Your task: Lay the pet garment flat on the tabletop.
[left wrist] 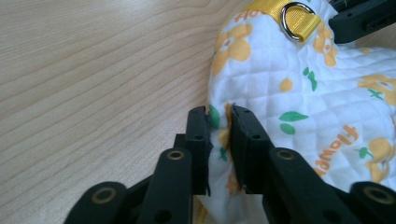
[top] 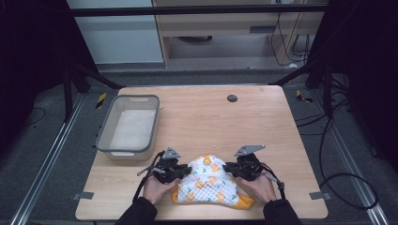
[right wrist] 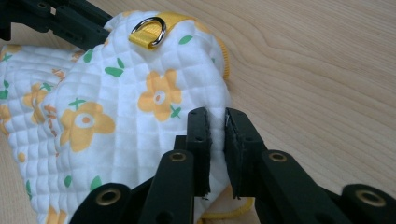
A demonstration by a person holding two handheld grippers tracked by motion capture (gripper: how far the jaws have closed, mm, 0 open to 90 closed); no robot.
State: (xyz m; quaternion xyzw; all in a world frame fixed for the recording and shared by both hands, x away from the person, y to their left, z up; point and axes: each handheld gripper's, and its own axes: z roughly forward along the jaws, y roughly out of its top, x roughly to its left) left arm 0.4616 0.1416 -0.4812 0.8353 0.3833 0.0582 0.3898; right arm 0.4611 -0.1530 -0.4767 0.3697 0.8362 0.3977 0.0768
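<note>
A white quilted cloth (top: pixel 206 185) with yellow flowers and a yellow hem lies near the table's front edge. A yellow loop with a metal ring (left wrist: pixel 296 21) (right wrist: pixel 149 30) sits at its far end. My left gripper (top: pixel 180 172) (left wrist: pixel 219 112) is shut on the cloth's left edge (left wrist: pixel 303 93), with a fold of fabric pinched between the pads. My right gripper (top: pixel 231 171) (right wrist: pixel 217 116) is shut on the right edge of the cloth (right wrist: pixel 116 116) in the same way. A hand holds each gripper from below.
A grey plastic bin (top: pixel 129 124) with a pale bottom stands at the left of the wooden table (top: pixel 211 112). A small black round cap (top: pixel 232 98) sits near the far edge. Cables lie on the floor to the right.
</note>
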